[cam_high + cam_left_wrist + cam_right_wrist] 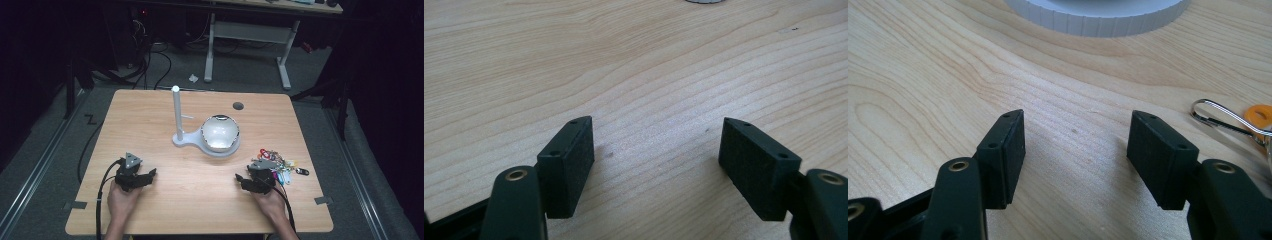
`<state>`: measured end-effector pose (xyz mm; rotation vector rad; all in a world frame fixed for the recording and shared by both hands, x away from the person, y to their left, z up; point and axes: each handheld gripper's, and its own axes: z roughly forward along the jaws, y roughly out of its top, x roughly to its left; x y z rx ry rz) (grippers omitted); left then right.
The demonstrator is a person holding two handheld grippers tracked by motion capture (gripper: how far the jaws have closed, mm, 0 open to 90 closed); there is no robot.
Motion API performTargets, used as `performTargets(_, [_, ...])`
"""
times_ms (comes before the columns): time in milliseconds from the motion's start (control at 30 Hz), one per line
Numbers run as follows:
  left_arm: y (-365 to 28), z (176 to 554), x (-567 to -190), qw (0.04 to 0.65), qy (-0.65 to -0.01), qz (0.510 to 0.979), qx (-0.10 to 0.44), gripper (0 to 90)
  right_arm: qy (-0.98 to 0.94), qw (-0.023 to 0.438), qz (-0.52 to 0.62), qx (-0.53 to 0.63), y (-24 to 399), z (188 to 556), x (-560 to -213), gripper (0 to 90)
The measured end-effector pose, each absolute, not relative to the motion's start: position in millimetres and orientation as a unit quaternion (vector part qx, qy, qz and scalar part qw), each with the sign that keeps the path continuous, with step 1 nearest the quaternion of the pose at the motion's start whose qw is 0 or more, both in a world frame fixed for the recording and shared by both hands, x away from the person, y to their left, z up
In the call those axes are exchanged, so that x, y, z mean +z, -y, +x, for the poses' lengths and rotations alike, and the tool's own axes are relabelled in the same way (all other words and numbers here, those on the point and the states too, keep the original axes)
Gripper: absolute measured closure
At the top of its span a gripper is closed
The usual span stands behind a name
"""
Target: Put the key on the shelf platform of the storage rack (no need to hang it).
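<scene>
Keyrings (278, 164), a coloured bunch, lie on the worktop (200, 200) to the right of the white stand (176, 116) and its bowl (220, 133), just beside my right tongs (243, 179). Both right and left tongs (150, 175) rest wide apart, holding nothing. I judge nothing is begun; next calls for turning the right tongs toward a ring (1220, 114).
</scene>
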<state>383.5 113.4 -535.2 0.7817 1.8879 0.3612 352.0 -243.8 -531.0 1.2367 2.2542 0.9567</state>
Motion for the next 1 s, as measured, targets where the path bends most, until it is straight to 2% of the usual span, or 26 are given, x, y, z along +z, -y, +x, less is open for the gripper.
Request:
performTargets(533, [-113.3, 383.6, -535.1, 0.508, -0.784, 0.324, 0.150, 30.6, -0.802, 0.196, 0.454, 0.335, 247.2, 351.8, -528.4, 43.9])
performTargets(1000, [-113.3, 383.6, -535.1, 0.508, -0.784, 0.323, 0.150, 30.5, -0.781, 0.199, 0.469, 0.362, 263.6, 349.6, -512.1, 45.8])
